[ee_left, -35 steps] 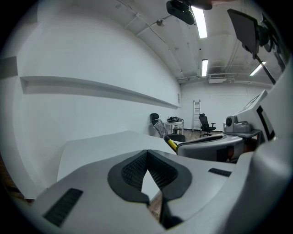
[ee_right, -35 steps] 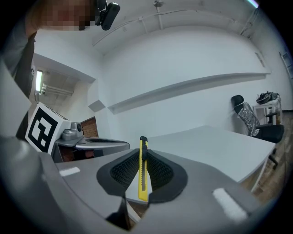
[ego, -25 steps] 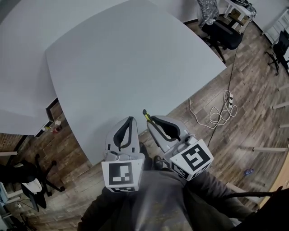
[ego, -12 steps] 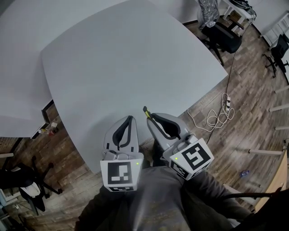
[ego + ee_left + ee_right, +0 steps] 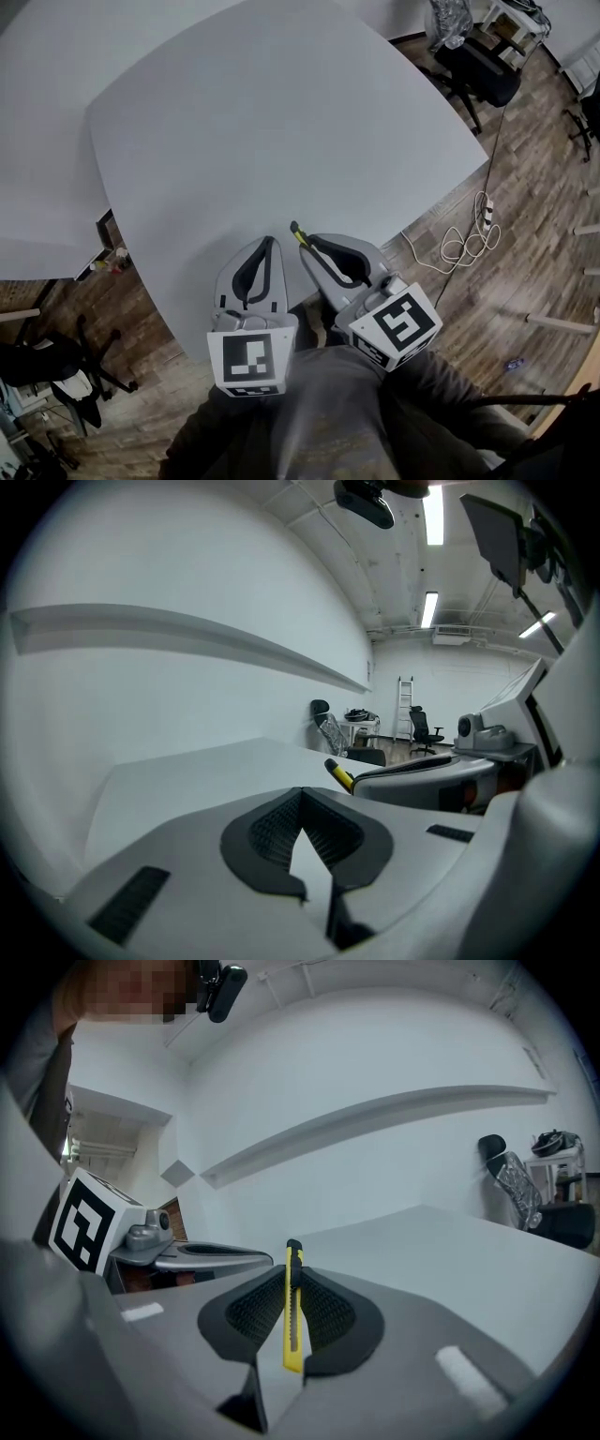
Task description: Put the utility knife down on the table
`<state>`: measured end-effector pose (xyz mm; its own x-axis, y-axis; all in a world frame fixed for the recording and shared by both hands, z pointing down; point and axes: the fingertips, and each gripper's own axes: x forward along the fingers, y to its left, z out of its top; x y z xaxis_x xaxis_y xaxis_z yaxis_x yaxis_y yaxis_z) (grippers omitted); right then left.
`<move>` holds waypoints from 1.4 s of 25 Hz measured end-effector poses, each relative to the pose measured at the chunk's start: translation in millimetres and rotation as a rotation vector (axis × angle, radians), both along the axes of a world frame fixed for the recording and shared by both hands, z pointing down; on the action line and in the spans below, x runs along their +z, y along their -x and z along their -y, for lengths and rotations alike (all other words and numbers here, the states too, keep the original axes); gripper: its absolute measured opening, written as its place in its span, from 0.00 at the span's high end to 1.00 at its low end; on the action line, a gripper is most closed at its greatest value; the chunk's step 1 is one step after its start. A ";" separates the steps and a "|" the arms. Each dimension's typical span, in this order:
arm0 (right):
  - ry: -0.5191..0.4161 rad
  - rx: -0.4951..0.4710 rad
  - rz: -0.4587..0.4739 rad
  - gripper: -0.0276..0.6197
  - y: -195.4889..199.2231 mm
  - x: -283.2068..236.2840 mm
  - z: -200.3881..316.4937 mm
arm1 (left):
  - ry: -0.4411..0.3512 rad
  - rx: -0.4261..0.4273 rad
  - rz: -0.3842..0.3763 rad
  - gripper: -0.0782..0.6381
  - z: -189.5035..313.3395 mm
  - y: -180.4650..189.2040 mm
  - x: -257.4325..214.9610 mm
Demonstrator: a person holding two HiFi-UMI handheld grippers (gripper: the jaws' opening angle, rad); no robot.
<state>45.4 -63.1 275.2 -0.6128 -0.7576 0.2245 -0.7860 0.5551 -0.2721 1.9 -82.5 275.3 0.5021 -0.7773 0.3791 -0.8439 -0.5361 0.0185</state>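
Note:
A yellow utility knife (image 5: 293,1312) with a black tip stands on edge between the black pads of my right gripper (image 5: 293,1290), which is shut on it. From the head camera the knife's tip (image 5: 297,232) pokes out ahead of the right gripper (image 5: 309,242), low over the near edge of the white table (image 5: 281,131). My left gripper (image 5: 270,244) hovers just to its left, shut with nothing in it; its pads (image 5: 302,808) meet at the tips. The knife's tip (image 5: 339,774) also shows in the left gripper view.
The table's top is bare. A second white table (image 5: 37,216) adjoins at the left. Office chairs (image 5: 478,66) stand at the far right, and a white cable with a power strip (image 5: 464,239) lies on the wooden floor. Another chair (image 5: 47,370) is at the lower left.
Both grippers have shifted slightly forward, over the table's near edge. The knife stays clamped in the right gripper.

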 end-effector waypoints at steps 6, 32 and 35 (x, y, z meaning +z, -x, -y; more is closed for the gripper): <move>0.016 -0.011 0.016 0.88 -20.7 8.2 8.7 | 0.011 -0.022 0.013 0.89 6.5 -17.6 8.4; 0.109 -0.141 -0.001 0.88 10.9 50.8 103.9 | 0.112 -0.167 0.005 0.89 84.3 17.0 53.7; 0.122 -0.140 -0.013 0.88 16.0 57.2 107.6 | 0.123 -0.171 -0.011 0.89 89.0 22.0 60.9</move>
